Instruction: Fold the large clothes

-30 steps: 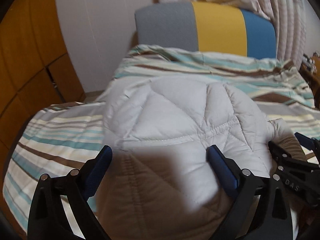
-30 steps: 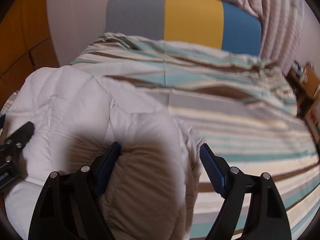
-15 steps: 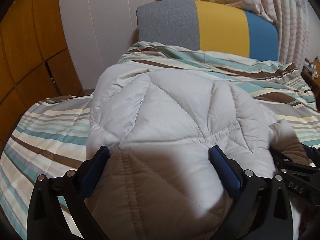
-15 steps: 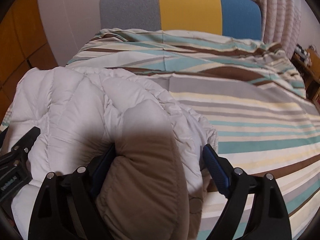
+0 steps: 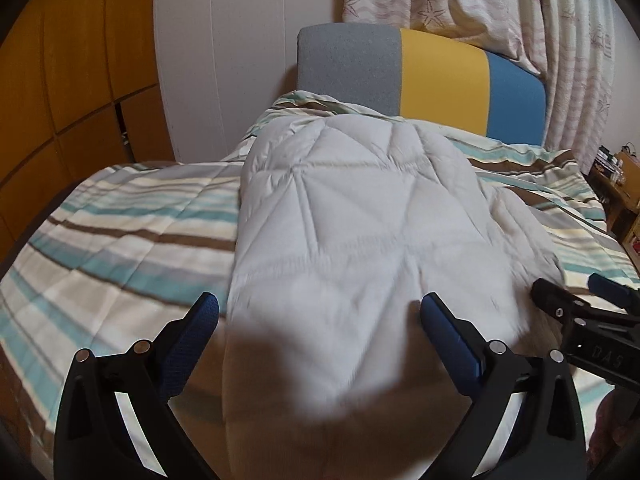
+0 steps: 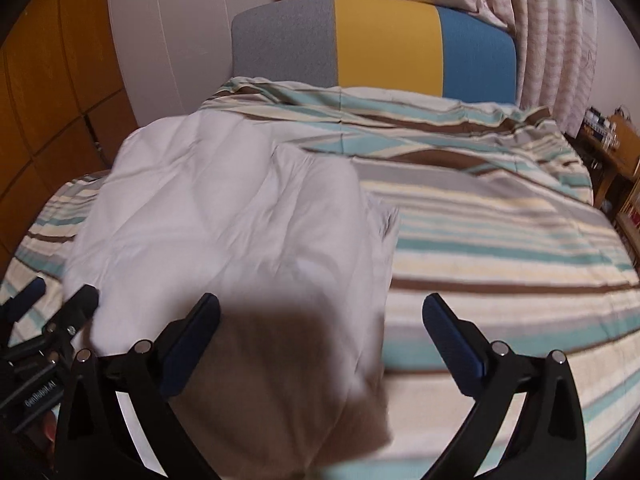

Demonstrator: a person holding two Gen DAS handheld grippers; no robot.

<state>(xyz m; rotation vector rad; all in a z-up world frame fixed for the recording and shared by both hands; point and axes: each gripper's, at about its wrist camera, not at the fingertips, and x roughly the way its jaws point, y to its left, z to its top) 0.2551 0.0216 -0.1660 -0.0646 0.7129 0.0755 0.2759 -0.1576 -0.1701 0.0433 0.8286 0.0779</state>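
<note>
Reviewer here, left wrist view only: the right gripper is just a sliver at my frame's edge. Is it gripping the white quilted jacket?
Observer: No. The right gripper has its jaws opening wide, and the jacket lies loose between them.
Operator: Where does the jacket's right edge end?
Observer: Between the fingers, nearer the left one. The right finger stands clear of the jacket, over bare striped bedding.

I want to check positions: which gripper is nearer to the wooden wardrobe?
Left. The left gripper is over the white jacket's wardrobe side; the right gripper is over its other edge.
</note>
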